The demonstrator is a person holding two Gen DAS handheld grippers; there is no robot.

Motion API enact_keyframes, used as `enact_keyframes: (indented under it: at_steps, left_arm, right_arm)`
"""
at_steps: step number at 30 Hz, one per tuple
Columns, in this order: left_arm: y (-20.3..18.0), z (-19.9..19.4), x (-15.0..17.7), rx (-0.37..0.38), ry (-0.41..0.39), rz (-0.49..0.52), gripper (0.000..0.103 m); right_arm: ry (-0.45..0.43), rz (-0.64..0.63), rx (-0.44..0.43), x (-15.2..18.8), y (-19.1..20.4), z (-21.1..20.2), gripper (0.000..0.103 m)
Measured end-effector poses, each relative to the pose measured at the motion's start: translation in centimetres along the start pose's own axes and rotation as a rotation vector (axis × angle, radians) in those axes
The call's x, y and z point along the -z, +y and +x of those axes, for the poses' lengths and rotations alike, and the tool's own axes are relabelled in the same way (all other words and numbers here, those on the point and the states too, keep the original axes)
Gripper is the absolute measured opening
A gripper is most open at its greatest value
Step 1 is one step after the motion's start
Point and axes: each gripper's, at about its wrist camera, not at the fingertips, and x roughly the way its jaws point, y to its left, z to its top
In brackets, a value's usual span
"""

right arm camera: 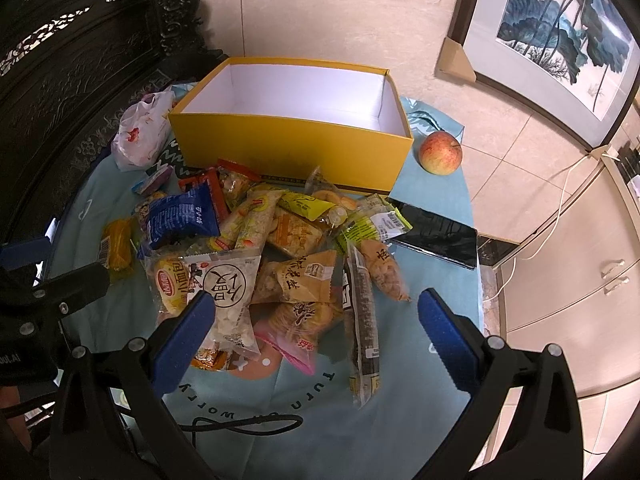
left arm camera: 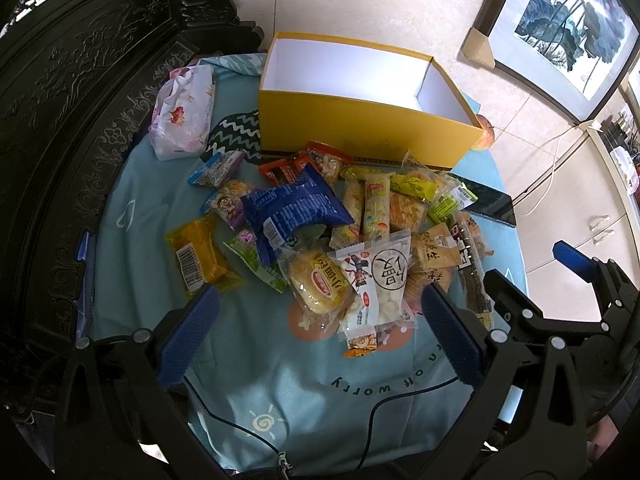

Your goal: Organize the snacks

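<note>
A heap of wrapped snacks [left arm camera: 340, 224] [right arm camera: 272, 248] lies on the light blue cloth [left arm camera: 280, 392], in front of an empty yellow box [left arm camera: 360, 128] [right arm camera: 292, 148] with a white inside. On top of the heap sit a blue packet [left arm camera: 292, 204] [right arm camera: 182, 216] and a clear bag with a round black mark [left arm camera: 380, 280] [right arm camera: 228, 284]. My left gripper [left arm camera: 320, 304] stands open just short of the heap. My right gripper [right arm camera: 316, 308] is open too, its left pad [right arm camera: 184, 336] over the clear bag's near edge. Nothing sits between either pair of fingers.
A flowered plastic bag [left arm camera: 182, 112] [right arm camera: 140, 136] lies left of the box. An apple [right arm camera: 440, 154] rests right of it, and a black phone [right arm camera: 436, 236] [left arm camera: 490, 202] beside the heap. Dark carved furniture [left arm camera: 80, 100] borders the left; a tiled floor and cabinets [right arm camera: 580, 260] are to the right. A black cable [right arm camera: 240, 426] crosses the near cloth.
</note>
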Motion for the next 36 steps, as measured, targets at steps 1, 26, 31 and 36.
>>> enact_keyframes:
  at_steps: [1, 26, 31, 36]
  left_arm:
    - [-0.1, 0.1, 0.0, -0.001, 0.000, 0.000, 0.101]
    - [3.4, 5.8, 0.5, -0.055, 0.068, 0.013, 0.101]
    - [3.6, 8.0, 0.3, -0.076, 0.094, 0.040, 0.101]
    - [4.6, 9.6, -0.2, -0.054, 0.120, 0.048, 0.101]
  right_arm:
    - [0.001, 0.001, -0.001, 0.0, 0.0, 0.0, 0.102]
    - [0.047, 0.079, -0.071, 1.8, -4.7, 5.4, 0.102]
    - [0.082, 0.065, -0.119, 1.9, -4.7, 7.5, 0.102]
    - [0.131, 0.069, -0.154, 1.8, -5.3, 9.5, 0.102]
